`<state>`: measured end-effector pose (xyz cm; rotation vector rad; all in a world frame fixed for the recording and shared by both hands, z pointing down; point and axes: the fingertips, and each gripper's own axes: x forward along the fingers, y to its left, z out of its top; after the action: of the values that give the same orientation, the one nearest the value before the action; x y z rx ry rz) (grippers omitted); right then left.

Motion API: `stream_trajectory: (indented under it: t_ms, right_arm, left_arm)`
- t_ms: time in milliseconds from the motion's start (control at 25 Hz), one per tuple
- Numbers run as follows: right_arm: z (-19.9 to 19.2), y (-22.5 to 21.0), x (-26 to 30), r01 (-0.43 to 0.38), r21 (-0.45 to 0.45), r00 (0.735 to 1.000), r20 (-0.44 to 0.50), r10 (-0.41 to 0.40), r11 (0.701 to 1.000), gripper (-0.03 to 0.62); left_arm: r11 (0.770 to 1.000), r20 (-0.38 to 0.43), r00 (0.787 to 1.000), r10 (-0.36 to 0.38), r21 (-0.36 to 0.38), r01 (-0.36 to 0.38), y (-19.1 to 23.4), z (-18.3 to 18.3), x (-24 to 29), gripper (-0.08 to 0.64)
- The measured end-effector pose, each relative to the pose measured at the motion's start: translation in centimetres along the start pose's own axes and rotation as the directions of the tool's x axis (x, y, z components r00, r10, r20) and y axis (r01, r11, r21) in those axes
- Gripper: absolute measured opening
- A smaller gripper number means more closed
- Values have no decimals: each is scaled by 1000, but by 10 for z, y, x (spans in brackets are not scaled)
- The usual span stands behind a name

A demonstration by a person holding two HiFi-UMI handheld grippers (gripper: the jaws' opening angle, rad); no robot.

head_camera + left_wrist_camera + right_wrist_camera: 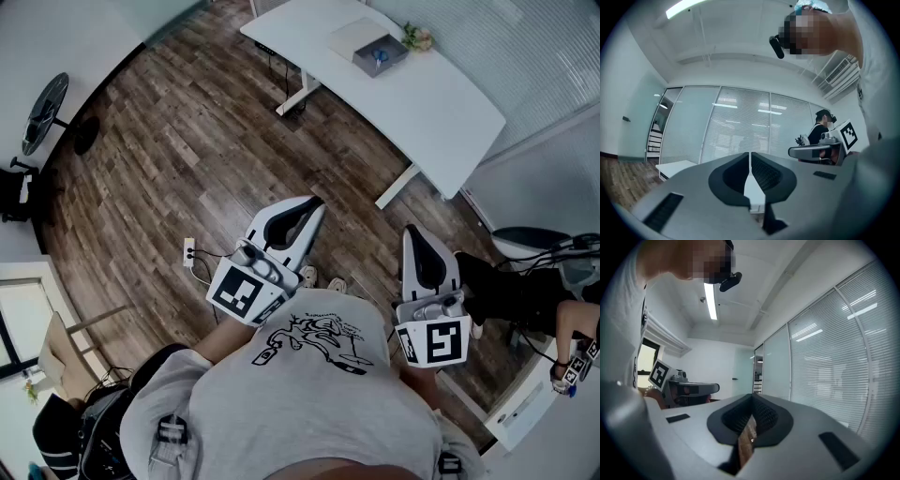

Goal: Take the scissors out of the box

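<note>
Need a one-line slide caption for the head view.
Person holds left gripper and right gripper shut at chest, across the wood floor from the box on the white desk.

Your surface [441, 103] is white, the box [380, 53] on it grey, the floor [187, 141] dark brown wood grain. Your left claw [315, 202] and right claw [411, 232] are white with black insides, each bearing black-and-white square markers.

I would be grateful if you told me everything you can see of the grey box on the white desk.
The grey box is small, squarish and open-topped, holding a blue item too small to identify. It rests flat toward one end of the white desk, its corner touching or overlapping a pale flat sheet; I cannot tell which. A small flowering plant stands beside it. Nothing else touches it.
</note>
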<state>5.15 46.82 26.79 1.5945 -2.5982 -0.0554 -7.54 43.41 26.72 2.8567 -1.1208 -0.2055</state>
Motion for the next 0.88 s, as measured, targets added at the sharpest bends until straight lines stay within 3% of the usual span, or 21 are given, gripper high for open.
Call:
stream_trajectory:
  t_ms: [360, 880]
  right_arm:
    - [3, 5, 7, 26, -10, 1000, 9, -26, 1000, 6]
    - [-14, 13, 44, 72, 57, 997, -27, -71, 996, 6]
  left_arm:
    - [1000, -7, 1000, -5, -10, 5, 11, -4, -4, 31]
    - [1000, -9, 1000, -17, -24, 17, 50, -5, -3, 31]
